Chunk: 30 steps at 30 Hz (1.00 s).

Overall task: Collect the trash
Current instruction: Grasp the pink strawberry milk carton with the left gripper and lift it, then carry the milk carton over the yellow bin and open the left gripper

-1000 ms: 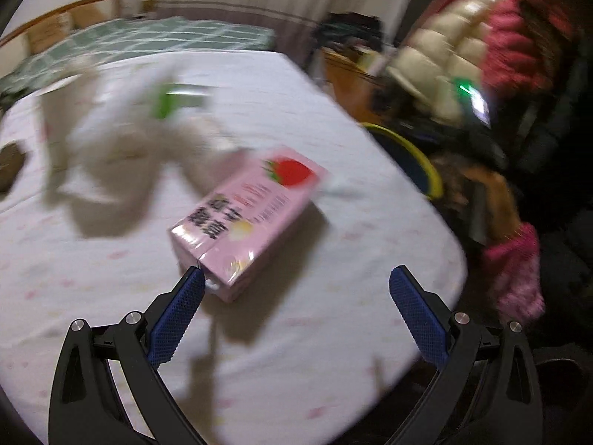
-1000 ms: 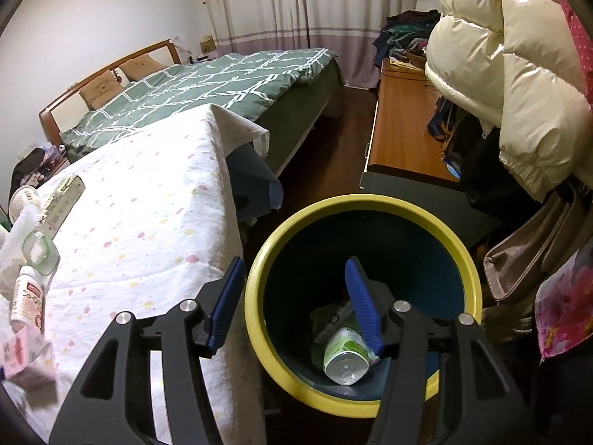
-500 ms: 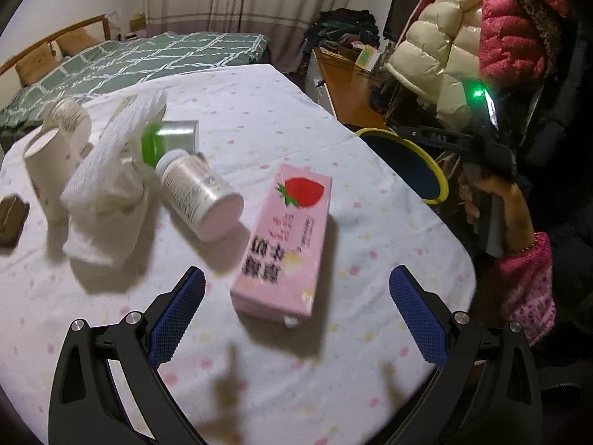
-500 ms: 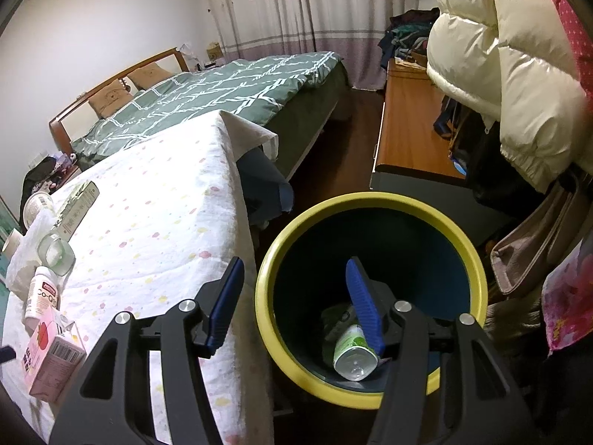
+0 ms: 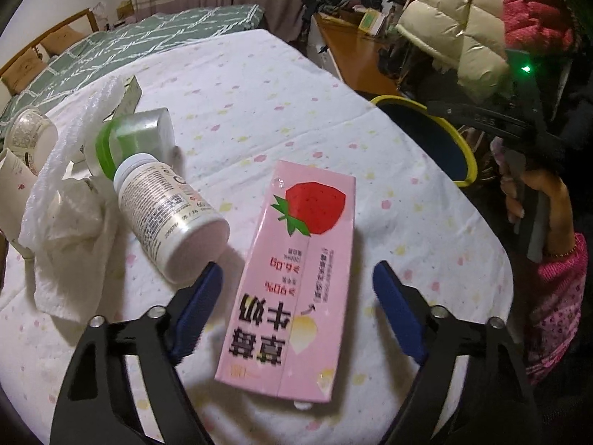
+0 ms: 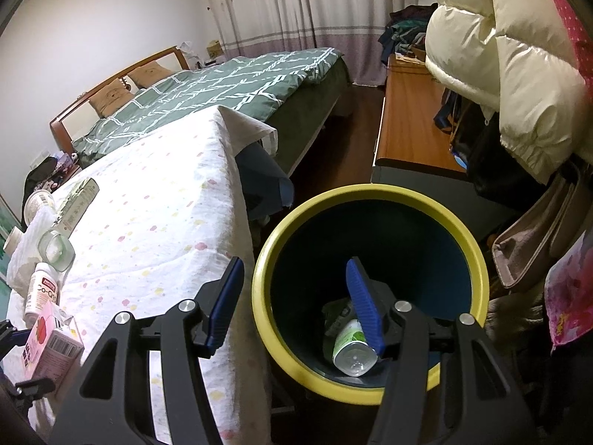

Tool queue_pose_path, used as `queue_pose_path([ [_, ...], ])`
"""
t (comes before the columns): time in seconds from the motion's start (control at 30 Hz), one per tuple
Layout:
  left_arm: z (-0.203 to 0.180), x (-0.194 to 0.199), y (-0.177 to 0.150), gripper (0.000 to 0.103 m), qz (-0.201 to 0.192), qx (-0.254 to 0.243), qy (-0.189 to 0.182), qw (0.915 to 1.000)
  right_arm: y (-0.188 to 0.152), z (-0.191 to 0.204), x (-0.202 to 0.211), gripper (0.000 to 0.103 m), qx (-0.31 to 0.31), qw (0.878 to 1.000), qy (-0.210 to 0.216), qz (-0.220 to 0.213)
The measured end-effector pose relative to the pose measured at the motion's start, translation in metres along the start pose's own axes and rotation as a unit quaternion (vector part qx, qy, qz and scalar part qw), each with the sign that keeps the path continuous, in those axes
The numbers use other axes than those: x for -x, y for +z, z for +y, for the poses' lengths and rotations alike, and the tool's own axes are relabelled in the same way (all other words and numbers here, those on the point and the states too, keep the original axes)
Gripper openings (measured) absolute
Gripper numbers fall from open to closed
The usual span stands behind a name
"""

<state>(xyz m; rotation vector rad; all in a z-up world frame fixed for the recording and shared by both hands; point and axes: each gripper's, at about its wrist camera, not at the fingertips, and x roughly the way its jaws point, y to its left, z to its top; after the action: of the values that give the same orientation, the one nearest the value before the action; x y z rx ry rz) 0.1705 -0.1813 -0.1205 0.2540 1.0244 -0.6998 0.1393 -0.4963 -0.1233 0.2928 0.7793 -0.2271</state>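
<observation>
Pink milk carton (image 5: 296, 274) between closing left gripper (image 5: 298, 289) pads, untouched, right gripper (image 6: 296, 296) released over bin (image 6: 370, 200)

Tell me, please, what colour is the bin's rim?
Yellow; the bin's rim rings a dark blue inside, clearest in the right wrist view.

Left gripper (image 5: 298, 293) and right gripper (image 6: 294, 298): black angular frames with silver screw heads, each bearing two blue ribbed finger pads (image 5: 196, 306). The person's hand (image 5: 533, 200) emerges from a pink patterned sleeve (image 5: 559, 296) with a thin bracelet.
</observation>
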Motion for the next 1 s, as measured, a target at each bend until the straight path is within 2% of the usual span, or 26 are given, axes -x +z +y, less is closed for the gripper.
queue_pose_path([
  [0.2,-0.003,-0.01,0.009,0.059,0.022,-0.003,0.014,0.9997,-0.003,-0.004,0.002,0.055,-0.004,1.0,0.002,0.0],
  [0.33,-0.008,-0.008,0.012,0.052,0.024,-0.008,0.018,0.9995,-0.004,-0.009,0.008,0.055,-0.009,1.0,0.005,-0.006],
  [0.67,-0.037,0.004,0.027,0.052,0.009,-0.039,0.013,0.9991,-0.015,-0.02,0.035,0.055,-0.017,0.999,0.022,-0.024],
  [1.0,-0.07,0.012,0.058,0.051,-0.014,-0.073,0.003,0.9972,-0.036,-0.046,0.063,0.055,-0.037,0.998,0.027,-0.036],
])
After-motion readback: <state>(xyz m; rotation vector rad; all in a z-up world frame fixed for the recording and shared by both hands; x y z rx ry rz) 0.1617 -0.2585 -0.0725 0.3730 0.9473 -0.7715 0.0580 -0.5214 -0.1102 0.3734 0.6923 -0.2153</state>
